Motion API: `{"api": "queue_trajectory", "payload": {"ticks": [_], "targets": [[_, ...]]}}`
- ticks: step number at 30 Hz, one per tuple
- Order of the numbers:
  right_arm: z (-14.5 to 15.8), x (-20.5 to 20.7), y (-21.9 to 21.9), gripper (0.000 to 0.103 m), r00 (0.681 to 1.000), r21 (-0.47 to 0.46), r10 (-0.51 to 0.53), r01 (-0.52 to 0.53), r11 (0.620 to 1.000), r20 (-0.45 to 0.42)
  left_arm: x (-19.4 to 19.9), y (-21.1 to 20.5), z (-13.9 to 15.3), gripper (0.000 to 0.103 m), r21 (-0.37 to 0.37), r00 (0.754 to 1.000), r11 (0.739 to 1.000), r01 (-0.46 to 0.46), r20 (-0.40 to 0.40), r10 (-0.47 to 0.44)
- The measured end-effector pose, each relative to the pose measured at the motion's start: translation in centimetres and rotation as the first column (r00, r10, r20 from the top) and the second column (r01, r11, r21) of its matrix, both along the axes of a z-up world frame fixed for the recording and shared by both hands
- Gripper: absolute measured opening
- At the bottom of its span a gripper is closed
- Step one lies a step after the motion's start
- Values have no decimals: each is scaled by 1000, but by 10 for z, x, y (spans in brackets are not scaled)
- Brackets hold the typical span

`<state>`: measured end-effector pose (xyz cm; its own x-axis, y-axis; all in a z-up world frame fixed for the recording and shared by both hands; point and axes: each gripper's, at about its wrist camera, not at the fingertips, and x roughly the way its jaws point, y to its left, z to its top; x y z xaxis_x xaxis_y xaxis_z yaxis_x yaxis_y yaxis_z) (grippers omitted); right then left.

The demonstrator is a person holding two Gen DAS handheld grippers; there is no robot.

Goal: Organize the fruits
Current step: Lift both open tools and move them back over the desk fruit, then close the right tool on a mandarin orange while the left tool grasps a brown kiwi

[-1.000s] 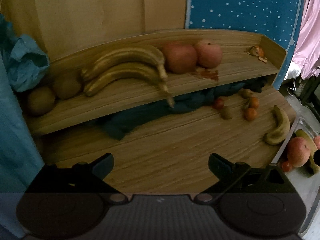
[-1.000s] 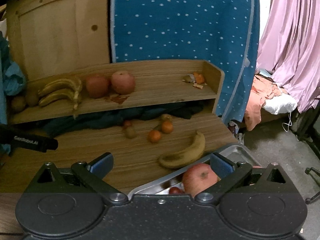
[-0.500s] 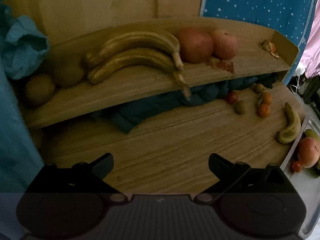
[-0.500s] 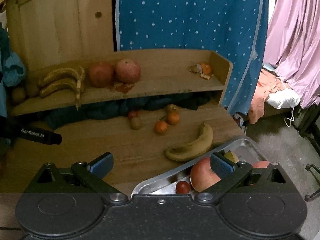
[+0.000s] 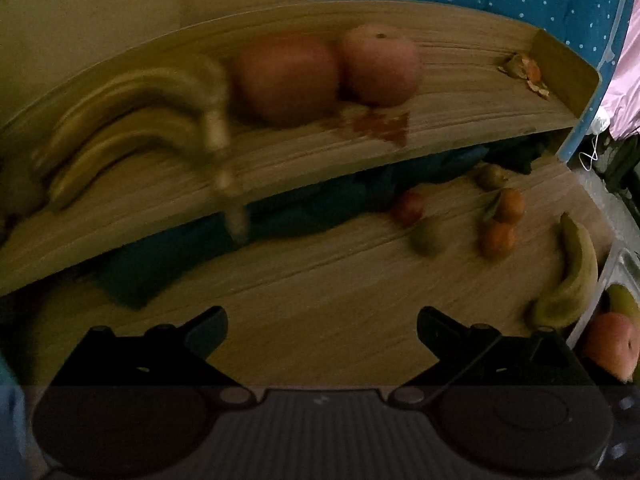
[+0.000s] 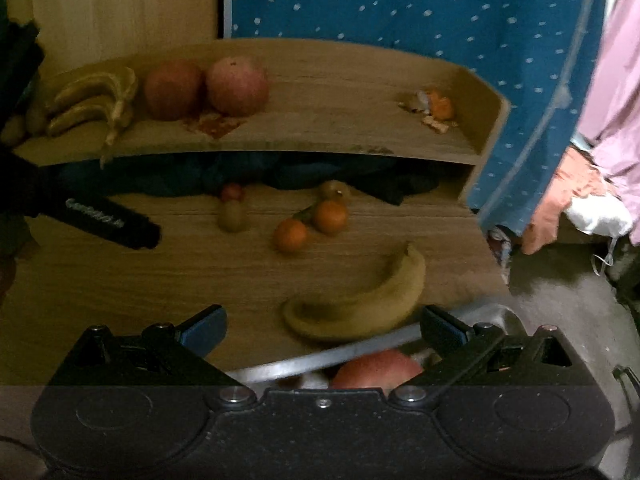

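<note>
Banana [image 6: 360,304] just ahead of right tongs [image 6: 322,330] | both tongs released, empty

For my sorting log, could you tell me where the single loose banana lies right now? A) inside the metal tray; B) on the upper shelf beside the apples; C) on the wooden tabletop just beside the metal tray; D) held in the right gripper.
C: the loose banana lies on the wooden tabletop, just beyond the metal tray rim, ahead of the open, empty right gripper.
</note>
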<state>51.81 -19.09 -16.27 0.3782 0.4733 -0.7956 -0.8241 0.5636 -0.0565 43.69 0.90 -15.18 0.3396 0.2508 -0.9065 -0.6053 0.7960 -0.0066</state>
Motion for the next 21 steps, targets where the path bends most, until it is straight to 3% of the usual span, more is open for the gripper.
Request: {"api": "queue_trajectory", "payload": {"ticks": [8, 21], "targets": [[-20, 27, 32, 102, 994, -18, 111, -111, 994, -16, 49, 1, -12, 103, -3, 1000, 1000, -18, -6, 18], [-35, 46, 53, 100, 984, -1, 167, -167, 986, -62, 73, 6, -25, 103, -45, 998, 998, -51, -25, 50]]}}
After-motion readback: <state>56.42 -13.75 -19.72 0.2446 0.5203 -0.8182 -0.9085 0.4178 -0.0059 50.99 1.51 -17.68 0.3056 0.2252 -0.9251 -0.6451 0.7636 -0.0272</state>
